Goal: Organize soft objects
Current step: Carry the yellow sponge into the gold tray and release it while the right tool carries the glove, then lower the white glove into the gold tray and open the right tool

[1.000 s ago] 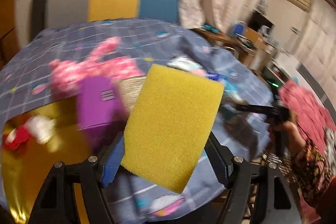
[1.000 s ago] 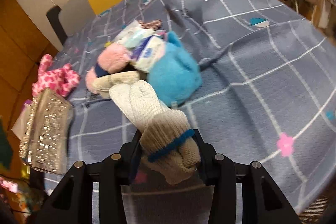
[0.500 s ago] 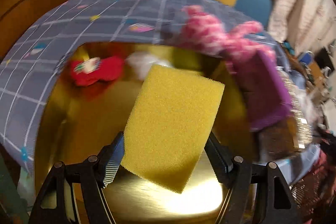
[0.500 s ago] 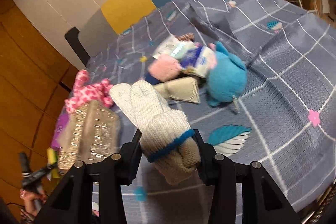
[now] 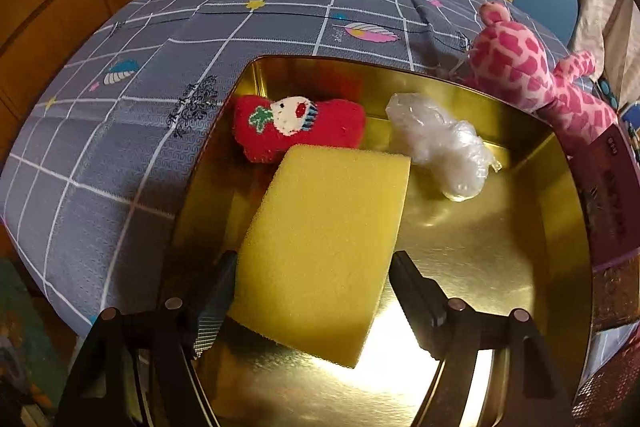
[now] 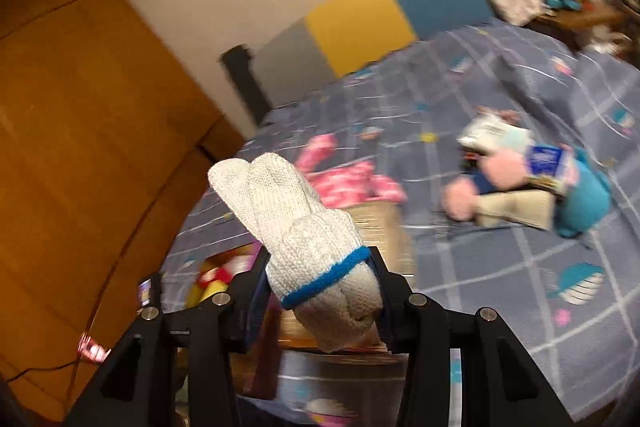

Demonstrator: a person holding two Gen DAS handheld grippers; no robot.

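While the left tool (image 5: 310, 281) points steeply down over a gold tin (image 5: 532, 227), its jaws are clamped on the two side edges of a yellow sponge (image 5: 324, 247). Sponge held tilted, upper corner toward the far end of the tin, lower corner nearest the camera. Whether it touches the tin floor cannot be told from the left wrist view.

Inside the tin, at its far end: a red plush (image 5: 298, 127) with a white face patch, lying against the far-left wall; a crumpled clear plastic bag (image 5: 440, 143) just beside it on the right. The sponge's upper edge overlaps the red plush in view.

Tin sits on a grey-blue checked cloth (image 5: 120, 131) with small printed feathers and flowers. A pink spotted plush (image 5: 532, 75) lies on the cloth at the tin's far-right rim, partly over a purple box (image 5: 608, 203) that stands along the right wall of the tin.

Right tool (image 6: 318, 291): jaws narrow, gripping a white knitted glove (image 6: 304, 231) at its cuff end, where a blue band runs round it. Glove fingers stick up and away to the left. The tool is held up above the cloth, clear of it.

Right wrist view is motion-blurred. Beyond the glove, on the cloth: the pink plush, a glittery tan box (image 6: 380, 223), and farther right a loose heap with a blue plush (image 6: 588, 203), a pale pink item, a beige piece and some packets. A chair back in grey, yellow and blue (image 6: 372, 19) stands at the far edge.
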